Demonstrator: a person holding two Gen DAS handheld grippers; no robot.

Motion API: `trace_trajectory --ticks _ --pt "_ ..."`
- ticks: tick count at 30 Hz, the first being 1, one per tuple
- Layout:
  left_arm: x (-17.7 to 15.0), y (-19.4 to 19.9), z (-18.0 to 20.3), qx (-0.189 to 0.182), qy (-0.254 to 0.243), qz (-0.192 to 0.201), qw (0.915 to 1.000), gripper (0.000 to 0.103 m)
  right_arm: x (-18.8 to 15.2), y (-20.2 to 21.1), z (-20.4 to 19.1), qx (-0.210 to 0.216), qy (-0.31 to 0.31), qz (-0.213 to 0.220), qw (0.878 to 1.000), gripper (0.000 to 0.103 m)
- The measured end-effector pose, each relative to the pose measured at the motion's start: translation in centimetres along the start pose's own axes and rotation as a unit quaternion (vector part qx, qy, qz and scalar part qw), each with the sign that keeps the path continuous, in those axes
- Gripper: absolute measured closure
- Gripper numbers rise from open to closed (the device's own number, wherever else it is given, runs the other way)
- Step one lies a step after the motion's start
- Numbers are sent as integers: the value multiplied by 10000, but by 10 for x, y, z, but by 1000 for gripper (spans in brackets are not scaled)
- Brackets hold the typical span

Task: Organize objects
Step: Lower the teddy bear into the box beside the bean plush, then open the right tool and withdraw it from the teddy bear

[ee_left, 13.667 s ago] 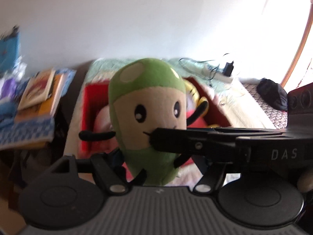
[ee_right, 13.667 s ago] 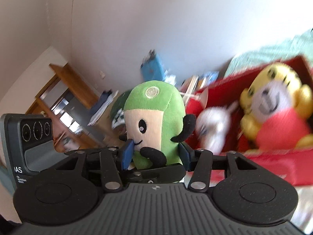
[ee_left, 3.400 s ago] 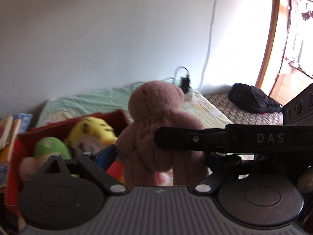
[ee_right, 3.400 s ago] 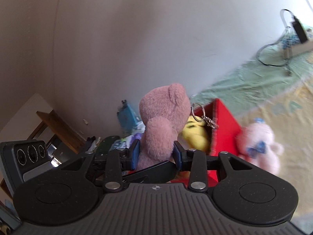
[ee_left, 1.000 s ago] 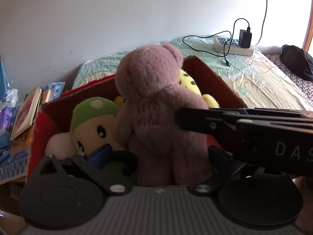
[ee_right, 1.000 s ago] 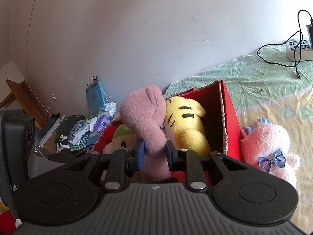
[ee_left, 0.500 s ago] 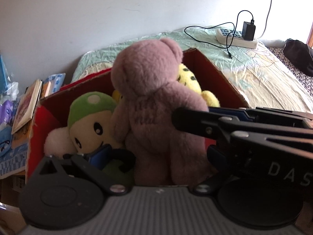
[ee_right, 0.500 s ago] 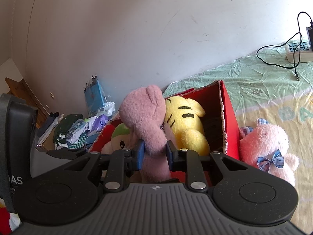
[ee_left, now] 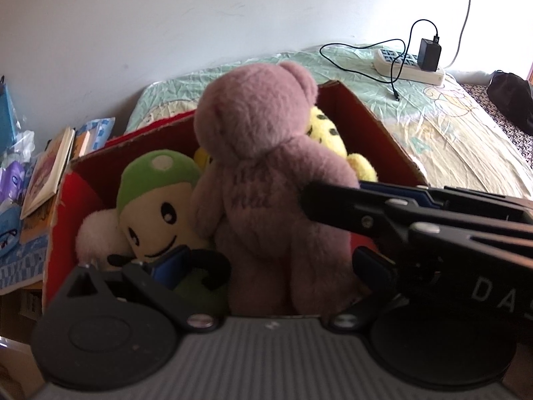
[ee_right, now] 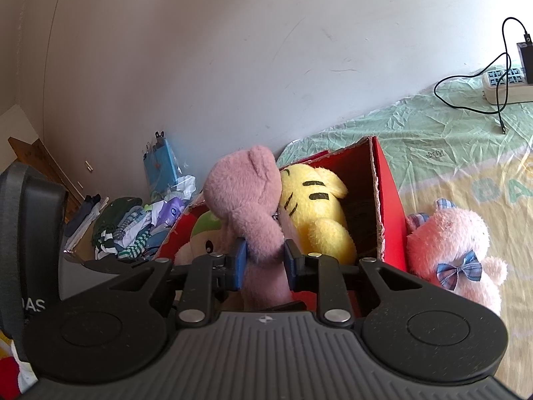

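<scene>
Red box (ee_right: 388,196) on the bed (ee_right: 449,140), holding yellow tiger (ee_right: 313,206), green plush (ee_left: 156,196) and mauve bear (ee_left: 266,173); right gripper (ee_right: 265,260) clamps the bear's body; left gripper (ee_left: 266,263) spread wide around it; pink plush (ee_right: 453,246) beside the box

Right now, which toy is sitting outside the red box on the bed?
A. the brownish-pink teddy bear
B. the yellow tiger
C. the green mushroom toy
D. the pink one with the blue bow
D: the pink plush with the blue bow lies on the bedsheet beside the red box, while the others are inside it.
</scene>
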State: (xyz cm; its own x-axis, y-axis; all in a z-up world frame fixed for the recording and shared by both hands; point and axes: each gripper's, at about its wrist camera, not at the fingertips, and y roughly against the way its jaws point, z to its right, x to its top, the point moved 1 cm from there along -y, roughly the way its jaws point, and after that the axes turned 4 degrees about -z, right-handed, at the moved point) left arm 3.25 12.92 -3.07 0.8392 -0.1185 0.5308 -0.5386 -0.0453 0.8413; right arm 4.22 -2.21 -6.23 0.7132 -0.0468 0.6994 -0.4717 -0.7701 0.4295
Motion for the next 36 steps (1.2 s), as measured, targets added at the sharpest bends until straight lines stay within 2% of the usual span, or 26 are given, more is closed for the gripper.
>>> trace_trajectory --ticks 10,12,15,26,36 --pt "-2 2 -4 -43 79 -56 9999 1 -1 7 -1 -8 -260 -39 9997 78" --pt "-2 4 -6 -70 136 -65 9999 1 -2 9 -2 -25 -333 -45 9994 76" --pt "-3 7 -9 -75 242 -80 9996 1 -4 15 -3 -65 -467 -44 9989 67" --pt "-16 38 -15 142 237 226 9994 1 -15 45 -13 -83 -619 291 9976 67" --pt "-31 58 -8 30 234 223 9995 1 -31 60 -21 -174 -702 329 9968 67"
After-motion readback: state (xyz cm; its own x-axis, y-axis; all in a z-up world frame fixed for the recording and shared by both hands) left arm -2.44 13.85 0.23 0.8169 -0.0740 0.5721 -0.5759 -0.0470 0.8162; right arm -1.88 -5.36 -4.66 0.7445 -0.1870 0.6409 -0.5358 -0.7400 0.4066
